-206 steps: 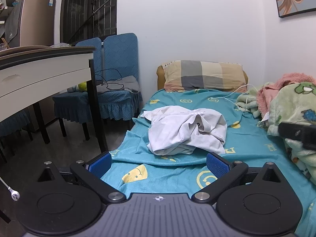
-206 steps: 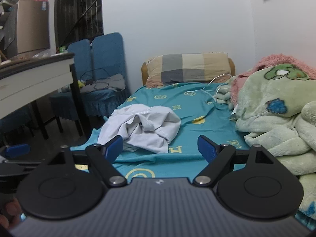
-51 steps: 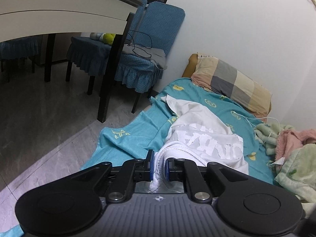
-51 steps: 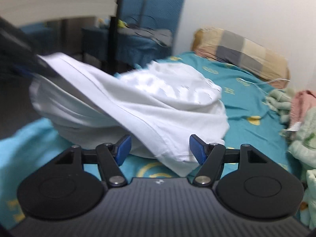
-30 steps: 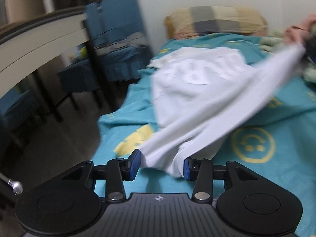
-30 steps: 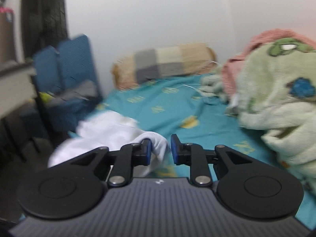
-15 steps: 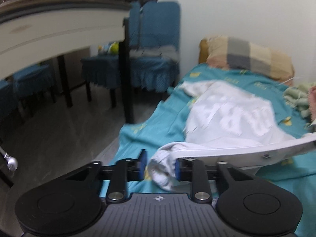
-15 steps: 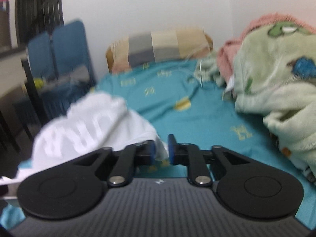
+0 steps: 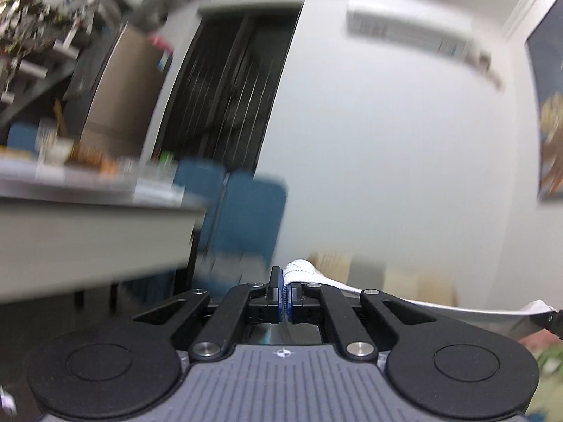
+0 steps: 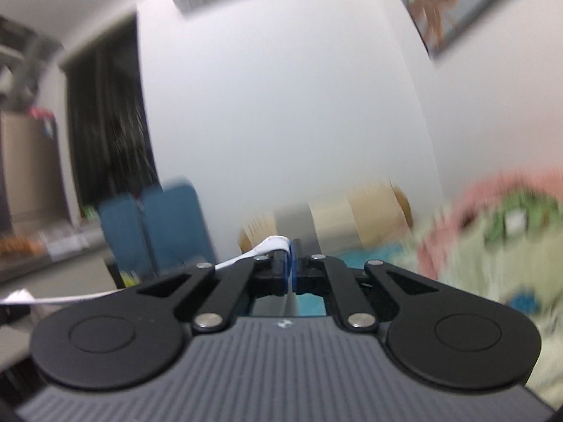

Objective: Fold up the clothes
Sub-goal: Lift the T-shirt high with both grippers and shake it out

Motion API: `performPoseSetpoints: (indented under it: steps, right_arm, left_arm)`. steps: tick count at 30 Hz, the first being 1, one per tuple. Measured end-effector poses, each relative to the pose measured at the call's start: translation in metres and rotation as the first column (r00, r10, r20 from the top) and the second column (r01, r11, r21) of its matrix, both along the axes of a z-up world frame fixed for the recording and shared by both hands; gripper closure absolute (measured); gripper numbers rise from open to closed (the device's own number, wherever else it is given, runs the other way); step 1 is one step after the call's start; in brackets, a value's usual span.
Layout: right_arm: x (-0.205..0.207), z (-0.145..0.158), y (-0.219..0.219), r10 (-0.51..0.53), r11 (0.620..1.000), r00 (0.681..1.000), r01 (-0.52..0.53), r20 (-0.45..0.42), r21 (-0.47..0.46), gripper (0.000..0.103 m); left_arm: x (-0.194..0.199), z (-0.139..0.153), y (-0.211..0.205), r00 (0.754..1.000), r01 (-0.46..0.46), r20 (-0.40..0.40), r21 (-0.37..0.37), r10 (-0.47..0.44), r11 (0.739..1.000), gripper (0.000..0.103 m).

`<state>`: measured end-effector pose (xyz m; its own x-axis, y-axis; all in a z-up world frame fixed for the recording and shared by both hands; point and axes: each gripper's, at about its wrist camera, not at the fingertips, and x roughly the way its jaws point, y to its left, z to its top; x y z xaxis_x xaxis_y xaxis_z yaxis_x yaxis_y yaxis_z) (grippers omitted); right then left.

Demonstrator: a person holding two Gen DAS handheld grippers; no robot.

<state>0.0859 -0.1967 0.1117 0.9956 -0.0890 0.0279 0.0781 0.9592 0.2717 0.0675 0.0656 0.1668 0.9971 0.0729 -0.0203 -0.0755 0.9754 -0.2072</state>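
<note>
My left gripper point(image 9: 285, 283) is shut on a bunched edge of the white T-shirt point(image 9: 301, 270). From there the shirt's hem runs taut to the right, out to the other gripper at the frame edge. My right gripper point(image 10: 291, 258) is shut on the other end of the white T-shirt point(image 10: 271, 244), whose edge stretches left as a thin band. Both grippers are raised high and tilted up toward the wall. The shirt's body hangs below, out of view. Both views are blurred by motion.
A white desk point(image 9: 88, 225) stands at the left with blue chairs point(image 9: 242, 218) behind it. The checked pillow point(image 10: 355, 218) lies at the bed's head. Pink and green blankets point(image 10: 492, 232) are piled at the right. A dark doorway point(image 9: 225, 105) and a wall air conditioner point(image 9: 404, 31) show above.
Both grippers have swung upward, lifting the shirt off the bed, and the hem is pulled straight between them. The views now face the wall instead of the bed.
</note>
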Motion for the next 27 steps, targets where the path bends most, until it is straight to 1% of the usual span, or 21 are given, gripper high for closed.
performPoseSetpoints:
  steps: [2,4,5,9,14,18,20,21,23,27]
  right_arm:
    - [-0.024,0.048,0.002,0.01,1.0,0.997,-0.009,0.074,-0.012,0.099]
    - [-0.052,0.097,0.004,0.03,1.0,0.988,-0.029,0.149,-0.011,0.099]
    - [-0.069,0.119,0.005,0.037,0.999,0.982,-0.033,0.183,-0.028,0.099]
    - [-0.138,0.205,0.011,0.069,0.995,0.948,-0.042,0.309,-0.093,0.098]
    - [-0.176,0.259,0.005,0.092,0.989,0.933,-0.046,0.347,-0.137,0.098]
    - [-0.207,0.302,-0.001,0.111,0.984,0.92,-0.049,0.376,-0.173,0.098]
    - [-0.189,0.299,-0.005,0.102,0.983,0.94,-0.045,0.324,-0.18,0.098]
    - [-0.175,0.293,-0.007,0.097,0.983,0.951,-0.047,0.294,-0.175,0.098]
    - [-0.14,0.268,-0.012,0.083,0.985,0.968,-0.044,0.239,-0.165,0.098]
    - [-0.07,0.219,-0.02,0.054,0.989,0.991,-0.035,0.125,-0.144,0.098]
  left_arm:
    - [-0.019,0.051,0.003,0.998,0.008,0.059,0.003,-0.008,1.0,0.1]
    - [-0.045,0.098,0.005,0.991,0.005,0.13,0.033,-0.009,0.999,0.1]
    - [-0.058,0.12,0.006,0.987,0.004,0.161,0.046,-0.012,0.999,0.1]
    - [-0.113,0.203,0.008,0.97,0.023,0.24,0.064,-0.037,0.998,0.1]
    - [-0.165,0.279,0.002,0.945,0.035,0.32,0.095,-0.064,0.995,0.1]
    - [-0.173,0.306,-0.017,0.953,0.05,0.292,0.124,-0.084,0.991,0.1]
    - [-0.151,0.302,-0.023,0.964,0.06,0.249,0.132,-0.091,0.989,0.1]
    - [-0.131,0.291,-0.026,0.97,0.065,0.223,0.135,-0.094,0.989,0.1]
    - [-0.09,0.268,-0.031,0.98,0.074,0.171,0.141,-0.098,0.987,0.1]
    - [0.014,0.202,-0.043,0.995,0.075,0.05,0.163,-0.084,0.984,0.099]
